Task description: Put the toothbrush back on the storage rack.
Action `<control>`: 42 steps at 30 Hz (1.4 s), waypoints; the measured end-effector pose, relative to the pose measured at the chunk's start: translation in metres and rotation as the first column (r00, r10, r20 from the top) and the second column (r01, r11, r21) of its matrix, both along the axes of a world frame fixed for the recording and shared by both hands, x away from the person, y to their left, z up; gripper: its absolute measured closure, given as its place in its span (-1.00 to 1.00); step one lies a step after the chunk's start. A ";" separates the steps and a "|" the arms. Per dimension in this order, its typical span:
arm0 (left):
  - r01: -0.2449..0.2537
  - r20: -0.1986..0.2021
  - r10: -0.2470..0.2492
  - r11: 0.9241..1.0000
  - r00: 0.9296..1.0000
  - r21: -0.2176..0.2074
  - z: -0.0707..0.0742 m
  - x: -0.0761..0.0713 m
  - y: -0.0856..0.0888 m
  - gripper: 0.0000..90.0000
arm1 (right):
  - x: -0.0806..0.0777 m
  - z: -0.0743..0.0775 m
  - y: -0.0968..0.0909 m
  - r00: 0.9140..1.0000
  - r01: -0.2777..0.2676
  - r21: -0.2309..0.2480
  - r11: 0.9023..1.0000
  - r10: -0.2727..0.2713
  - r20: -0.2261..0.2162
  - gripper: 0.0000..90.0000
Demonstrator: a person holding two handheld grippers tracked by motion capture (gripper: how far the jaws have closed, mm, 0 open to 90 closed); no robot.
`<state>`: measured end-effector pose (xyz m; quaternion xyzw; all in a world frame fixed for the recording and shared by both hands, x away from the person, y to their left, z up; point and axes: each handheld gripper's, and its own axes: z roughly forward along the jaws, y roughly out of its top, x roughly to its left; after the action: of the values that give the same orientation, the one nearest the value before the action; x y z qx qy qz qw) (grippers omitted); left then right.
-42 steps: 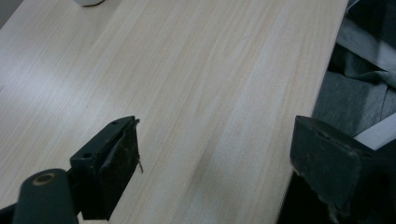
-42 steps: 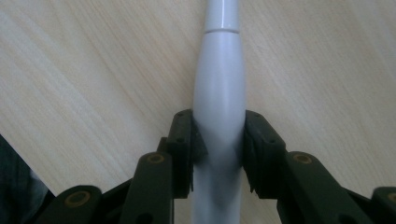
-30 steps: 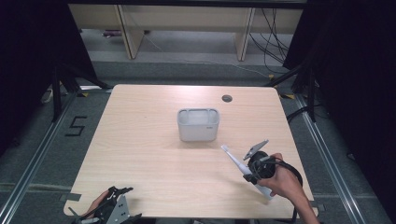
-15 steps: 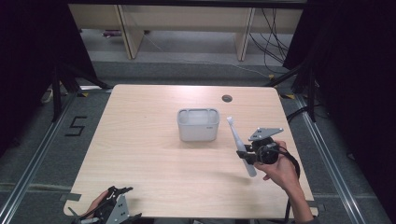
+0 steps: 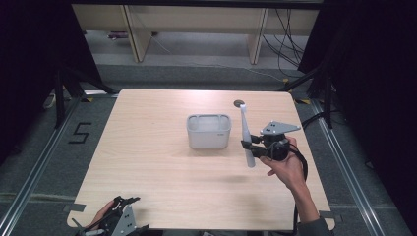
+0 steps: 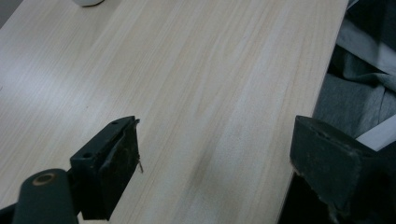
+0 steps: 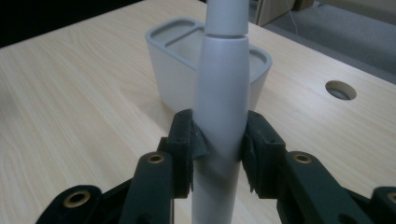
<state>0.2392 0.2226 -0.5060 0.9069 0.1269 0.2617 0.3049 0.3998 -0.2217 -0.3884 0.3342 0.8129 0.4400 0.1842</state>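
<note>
Your table (image 5: 162,162) fills the middle of the high view, pale wood with a small round hole (image 5: 239,103) near its far edge. At centre frame sits the grey holder (image 5: 209,131), a rounded box open at the top; in the right gripper view its top looks split into compartments.

Just right of it in that frame, your right gripper (image 5: 248,148) is clenched on a grey electric toothbrush (image 5: 245,135). The right gripper view confirms it: both jaws press the handle from either side. The brush's long axis runs nearly upright, slim neck at the top, fat base hanging below the jaws, clear of the table as far as I can judge.

The holder lies directly beyond the brush along the jaws, at upper centre of the right gripper view. So I judge the coming move is a short carry toward frame left, then down base first.

Your left gripper (image 5: 117,216) rests at the lower left edge, well apart from the holder, jaws spread wide over bare wood.
</note>
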 end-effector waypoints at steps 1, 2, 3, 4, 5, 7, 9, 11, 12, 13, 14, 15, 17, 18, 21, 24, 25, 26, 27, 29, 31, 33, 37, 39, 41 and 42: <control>0.000 0.000 0.000 1.000 1.000 0.000 0.000 0.000 0.000 -0.66 | 0.001 0.001 0.001 1.000 -0.004 0.011 1.000 0.004 -0.009 0.48; 0.000 -0.007 0.000 1.000 1.000 0.010 0.000 0.000 0.000 -0.66 | 0.001 0.002 0.003 1.000 0.015 0.019 1.000 -0.015 -0.011 0.48; 0.001 -0.007 -0.001 1.000 1.000 0.012 0.001 0.000 0.000 -0.66 | 0.004 0.002 0.004 1.000 0.016 0.029 0.999 -0.016 0.005 0.48; 0.002 -0.006 -0.002 1.000 1.000 0.011 0.001 0.000 0.000 -0.66 | 0.006 0.004 0.004 1.000 0.007 0.012 1.000 -0.007 0.013 0.48; 0.002 -0.006 -0.002 1.000 1.000 0.011 0.001 0.000 0.000 -0.66 | 0.007 0.004 0.005 1.000 0.009 0.020 1.000 -0.009 0.012 0.48; 0.001 0.001 -0.001 1.000 1.000 -0.001 0.000 0.000 0.000 -0.66 | 0.008 0.004 0.007 1.000 0.016 0.037 0.999 -0.017 0.012 0.48; 0.000 0.004 0.000 1.000 1.000 -0.002 0.000 0.000 0.000 -0.66 | 0.011 0.006 0.010 1.000 0.012 0.050 0.999 -0.013 0.019 0.48; 0.000 -0.006 0.000 1.000 1.000 0.005 0.000 0.000 0.000 -0.66 | 0.013 0.007 0.014 1.000 0.013 0.068 0.998 -0.014 0.019 0.48; 0.000 -0.006 0.000 1.000 1.000 0.005 0.000 0.000 0.000 -0.66 | 0.013 0.007 0.014 1.000 0.013 0.068 0.998 -0.014 0.019 0.48; -0.001 -0.003 0.001 1.000 1.000 0.002 0.000 0.000 0.000 -0.66 | 0.015 0.008 0.016 0.999 0.010 0.071 0.997 -0.013 0.038 0.48; 0.000 0.002 0.000 1.000 1.000 -0.010 -0.001 0.000 0.000 -0.66 | 0.018 0.008 0.018 0.999 0.001 0.083 0.997 -0.005 0.047 0.48; 0.000 0.000 0.000 1.000 1.000 -0.002 0.000 0.000 0.000 -0.66 | 0.018 0.008 0.018 0.999 0.001 0.083 0.997 -0.005 0.047 0.48; 0.001 0.004 -0.001 1.000 1.000 -0.002 0.000 0.000 0.000 -0.66 | 0.019 0.010 0.022 0.999 0.010 0.108 0.994 -0.013 0.030 0.48; 0.001 0.007 -0.001 1.000 1.000 -0.007 0.000 0.000 0.000 -0.66 | 0.019 0.010 0.022 0.999 0.010 0.108 0.994 -0.013 0.030 0.48; 0.000 0.001 0.000 1.000 1.000 -0.003 0.000 0.000 0.000 -0.66 | 0.023 0.012 0.025 0.999 0.001 0.117 0.993 -0.007 0.053 0.48; 0.001 0.002 -0.001 1.000 1.000 -0.002 -0.001 0.000 0.000 -0.66 | 0.026 0.015 0.031 0.997 0.000 0.138 0.990 -0.010 0.071 0.48; 0.001 0.001 -0.001 1.000 1.000 -0.001 0.000 0.000 0.000 -0.66 | 0.027 0.017 0.031 0.998 -0.009 0.124 0.992 0.000 0.069 0.48; 0.001 0.002 -0.001 1.000 1.000 -0.001 0.000 0.000 0.000 -0.66 | 0.027 0.017 0.032 0.998 -0.014 0.131 0.991 0.005 0.063 0.48; 0.001 0.002 -0.001 1.000 1.000 -0.001 0.000 0.000 0.000 -0.66 | 0.029 0.018 0.034 0.997 -0.010 0.137 0.991 -0.001 0.079 0.48; 0.001 0.001 -0.001 1.000 1.000 0.001 0.000 0.000 0.000 -0.66 | 0.029 0.018 0.036 0.998 -0.009 0.152 0.988 0.000 0.056 0.48; 0.000 0.000 0.000 1.000 1.000 0.003 0.000 0.000 0.000 -0.66 | 0.032 0.021 0.038 0.998 -0.014 0.144 0.990 0.005 0.066 0.48; 0.001 0.000 -0.001 1.000 1.000 0.000 -0.001 0.000 0.000 -0.66 | 0.032 0.022 0.041 0.999 -0.017 0.152 0.988 0.010 0.046 0.48; 0.001 0.004 -0.001 1.000 1.000 0.003 0.000 0.000 0.000 -0.66 | 0.037 0.025 0.048 0.998 -0.028 0.157 0.987 0.019 0.059 0.48; 0.001 0.004 -0.001 1.000 1.000 0.006 0.000 0.000 0.000 -0.66 | 0.037 0.025 0.050 0.998 -0.019 0.162 0.987 0.008 0.066 0.48; 0.001 0.000 -0.001 1.000 1.000 0.002 -0.001 0.000 0.000 -0.66 | 0.040 0.026 0.054 0.999 -0.026 0.169 0.985 0.018 0.050 0.48; 0.002 0.001 -0.002 1.000 1.000 0.001 -0.001 0.000 0.000 -0.66 | 0.040 0.027 0.056 0.999 -0.028 0.181 0.983 0.021 0.042 0.48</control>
<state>0.2389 0.2226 -0.5065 0.9071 0.1259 0.2617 0.3047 0.4402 -0.1656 -0.3615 0.3309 0.7696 0.5211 0.1637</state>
